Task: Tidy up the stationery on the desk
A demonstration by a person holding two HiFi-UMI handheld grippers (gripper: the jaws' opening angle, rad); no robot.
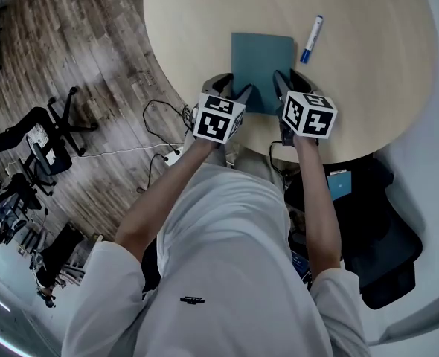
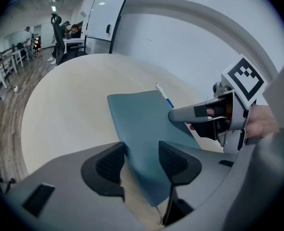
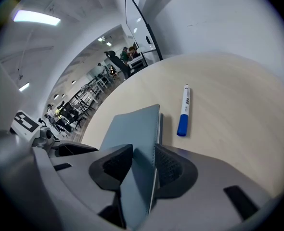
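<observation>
Right, both tools are on the teal notebook (image 1: 263,56), which lies on the round pale counter (image 1: 368,73) with its near edge towards the person. The left tool (image 2: 141,162) has its two pads on either side of the notebook's near left corner, jaws closed in on the cover. The right tool (image 3: 143,165) is clamped on the near right edge, the thin cover pinched between its pads and tilted up at that end. From the head view the two tools sit side by side at the notebook's near edge, close together. A white marker with a blue cap (image 3: 183,110) lies flat on the counter just beyond the notebook's far right corner, apart from both tools and not touching the notebook.
</observation>
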